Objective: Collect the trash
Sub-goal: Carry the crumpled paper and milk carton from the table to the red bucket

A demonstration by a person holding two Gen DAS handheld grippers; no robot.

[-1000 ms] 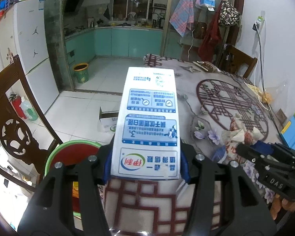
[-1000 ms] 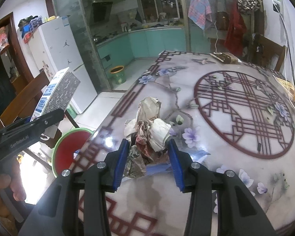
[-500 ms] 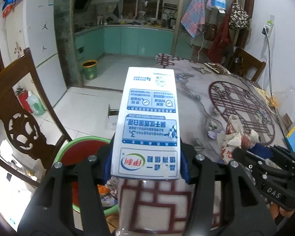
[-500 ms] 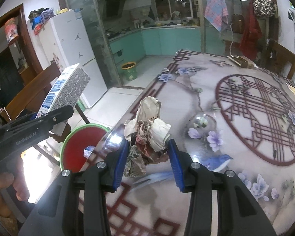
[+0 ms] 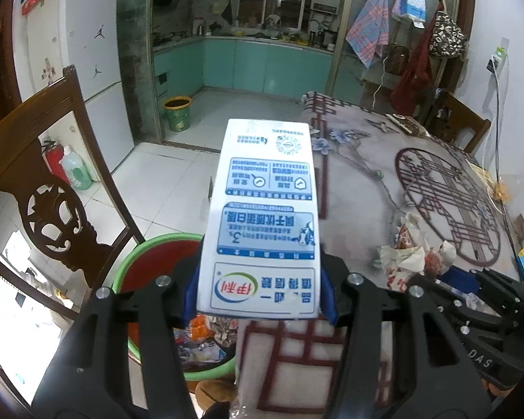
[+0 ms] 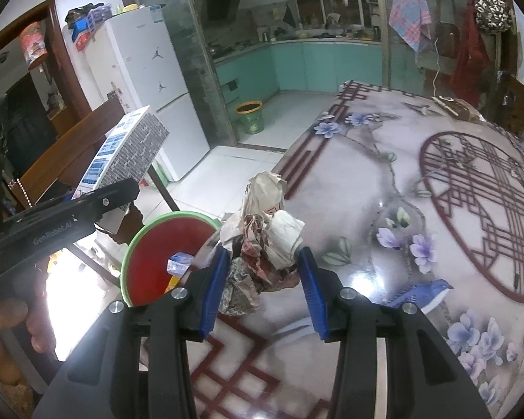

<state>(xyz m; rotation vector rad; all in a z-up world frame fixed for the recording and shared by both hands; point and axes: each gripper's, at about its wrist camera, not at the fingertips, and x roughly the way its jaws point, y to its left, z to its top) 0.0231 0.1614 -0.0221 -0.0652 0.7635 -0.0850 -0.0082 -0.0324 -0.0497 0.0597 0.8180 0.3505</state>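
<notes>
The left gripper (image 5: 260, 300) is closed on the bottom end of a white milk carton (image 5: 265, 216). The carton sticks up and away from the gripper, above the edge of the tabletop (image 5: 359, 160) and near the green bin (image 5: 139, 258) on the floor. It looks empty, so it is probably light, and its flat sides are stiff enough to hold without being crushed. The smooth card could slip, so a hold low down across the flat sides seems best.

The right gripper (image 6: 262, 279) is squeezed on a ball of crumpled paper (image 6: 265, 234). The paper is above the tabletop edge, close to the bin. It looks soft and light and will squash easily, so a grip around its middle should do.
</notes>
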